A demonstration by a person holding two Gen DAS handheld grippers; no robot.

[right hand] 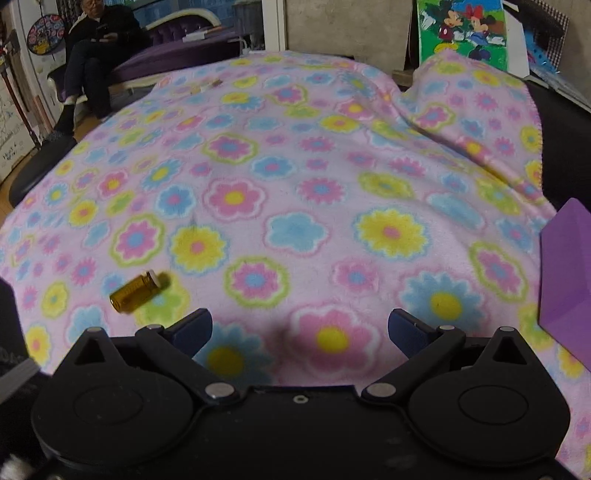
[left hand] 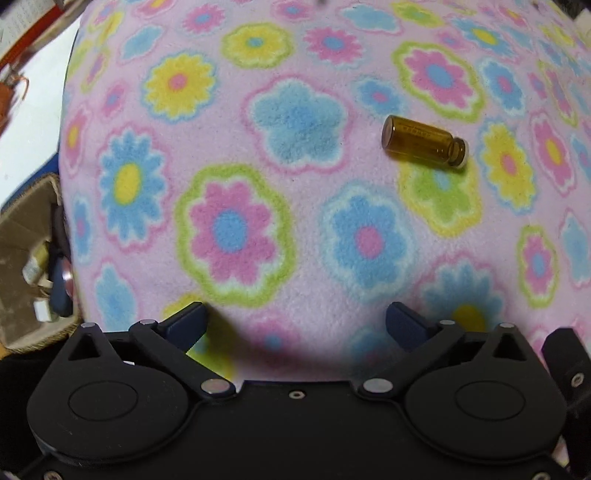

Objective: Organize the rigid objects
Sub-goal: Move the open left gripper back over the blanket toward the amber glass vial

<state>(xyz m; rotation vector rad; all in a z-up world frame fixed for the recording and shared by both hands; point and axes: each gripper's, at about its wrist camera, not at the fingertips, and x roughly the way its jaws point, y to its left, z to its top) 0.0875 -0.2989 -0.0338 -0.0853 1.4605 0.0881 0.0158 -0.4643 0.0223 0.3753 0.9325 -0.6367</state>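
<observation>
An amber vial [left hand: 424,142] is seen lying on its side on the flowered blanket [left hand: 295,258]; its embossed writing is perhaps too blurred to read. Both the left gripper [left hand: 296,320] and right gripper [right hand: 300,326] are held released, grasping nothing.

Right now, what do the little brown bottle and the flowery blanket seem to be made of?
The bottle looks like amber glass: see-through, glossy, with a pale rim at its neck, though clear plastic is possible. The blanket looks like soft fleece: fuzzy, matte, blurred print edges.

A soft pink blanket [right hand: 295,177] with bright flowers covers the top. A purple box [right hand: 567,273] sits at its right edge. A cartoon mouse picture [right hand: 465,33] leans behind. A person [right hand: 94,48] sits far off.
</observation>
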